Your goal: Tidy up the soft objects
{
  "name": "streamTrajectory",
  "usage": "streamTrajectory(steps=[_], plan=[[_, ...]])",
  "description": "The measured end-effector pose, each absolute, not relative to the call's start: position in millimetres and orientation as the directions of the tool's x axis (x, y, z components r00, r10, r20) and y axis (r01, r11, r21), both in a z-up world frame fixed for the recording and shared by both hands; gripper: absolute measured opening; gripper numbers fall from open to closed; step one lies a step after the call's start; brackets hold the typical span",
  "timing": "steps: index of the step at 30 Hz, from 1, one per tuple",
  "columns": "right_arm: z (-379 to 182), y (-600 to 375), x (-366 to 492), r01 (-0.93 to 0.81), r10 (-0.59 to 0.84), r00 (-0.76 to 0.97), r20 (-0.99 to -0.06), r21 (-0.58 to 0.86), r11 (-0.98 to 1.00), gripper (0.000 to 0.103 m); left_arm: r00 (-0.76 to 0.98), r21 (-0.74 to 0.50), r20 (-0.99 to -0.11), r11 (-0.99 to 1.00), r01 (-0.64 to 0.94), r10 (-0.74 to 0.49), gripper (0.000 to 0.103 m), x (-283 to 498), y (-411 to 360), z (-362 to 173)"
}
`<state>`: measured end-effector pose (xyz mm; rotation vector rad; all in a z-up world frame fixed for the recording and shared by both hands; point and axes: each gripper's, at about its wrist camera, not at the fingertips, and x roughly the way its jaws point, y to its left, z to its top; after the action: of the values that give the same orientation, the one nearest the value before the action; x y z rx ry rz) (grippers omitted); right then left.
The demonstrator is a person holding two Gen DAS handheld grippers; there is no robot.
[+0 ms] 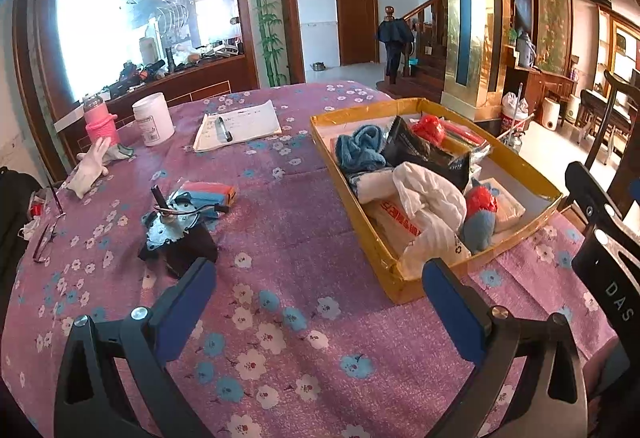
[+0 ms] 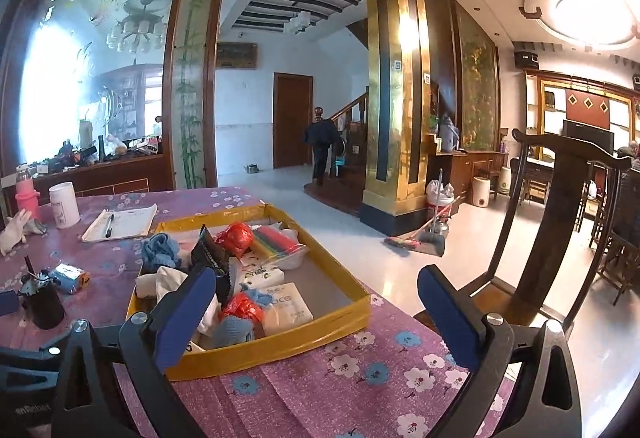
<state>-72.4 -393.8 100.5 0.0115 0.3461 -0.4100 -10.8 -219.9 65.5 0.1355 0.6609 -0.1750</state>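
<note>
Both grippers are standing fully apart, gripping nothing: left gripper [image 1: 320, 302] hovering at lower centre, right gripper [image 2: 316, 302] beside the yellow cardboard tray [image 2: 280, 348] of soft items.

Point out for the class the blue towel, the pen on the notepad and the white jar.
blue towel [image 1: 359, 145], left wrist view, middle of its bunched folds.
pen [image 1: 223, 128], left wrist view, middle of its barrel.
white jar [image 1: 153, 119], left wrist view, its side wall.
</note>
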Motion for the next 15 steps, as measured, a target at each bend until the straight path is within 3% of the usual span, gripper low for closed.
streamTrajectory(steps=[15], plan=[[97.9,-380.5,-58.7,0.444,-0.471,0.808,-0.354,-0.159,0.882,0.102,0.743,0.103,-0.665,0.976,0.19,-0.074,0.102,-13.5,-227.6,48.6]])
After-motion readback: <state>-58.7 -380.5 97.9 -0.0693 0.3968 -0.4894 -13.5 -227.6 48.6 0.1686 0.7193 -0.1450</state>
